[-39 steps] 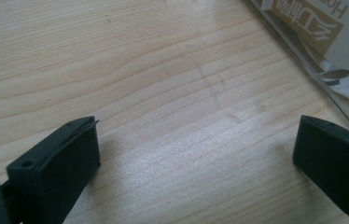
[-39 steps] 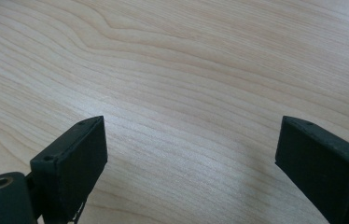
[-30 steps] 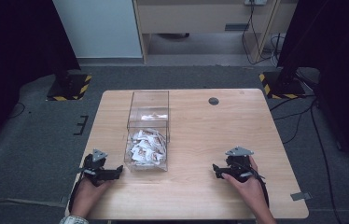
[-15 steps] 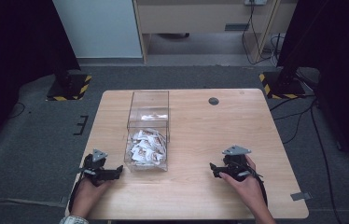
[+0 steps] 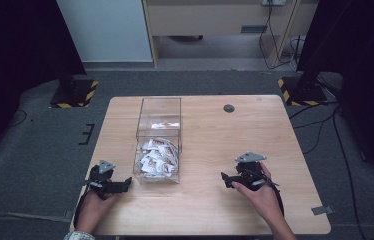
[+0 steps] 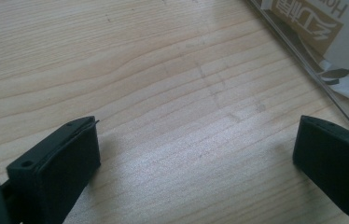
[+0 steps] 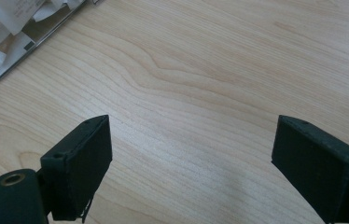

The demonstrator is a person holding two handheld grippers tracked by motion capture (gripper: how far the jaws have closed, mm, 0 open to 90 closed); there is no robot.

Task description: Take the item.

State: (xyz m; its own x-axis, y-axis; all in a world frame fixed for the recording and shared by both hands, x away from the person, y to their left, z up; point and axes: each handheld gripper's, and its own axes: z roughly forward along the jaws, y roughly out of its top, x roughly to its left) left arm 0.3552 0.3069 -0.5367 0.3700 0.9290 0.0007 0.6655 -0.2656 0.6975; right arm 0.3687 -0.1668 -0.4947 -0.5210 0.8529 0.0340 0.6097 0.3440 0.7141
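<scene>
Two grippers rest low over the wooden table (image 5: 210, 140), one at each near corner, and between them stands a clear plastic box (image 5: 159, 107) with a heap of white paper packets (image 5: 157, 156) in its near end.

Starting at the left: the left gripper (image 5: 123, 183) is held in the person's left hand (image 5: 94, 206), its jaws spread wide with nothing between them but bare wood. The box stands just beside it, off its tips on the inner side, near but apart; in the left gripper view the box's clear wall (image 6: 303, 60) cuts across the upper right corner, ahead of and beyond the right-hand jaw, with a printed packet (image 6: 345, 28) pressed behind it.

Across the table, the right gripper (image 5: 226, 179) sits in the person's right hand (image 5: 260, 192), pointed inward toward the box. Its jaws are likewise wide apart and hold nothing. The box is farther from this one, well ahead of the tips; in the right gripper view its corner and packets (image 7: 9, 28) show at the upper left, beyond the left-hand jaw.
</scene>
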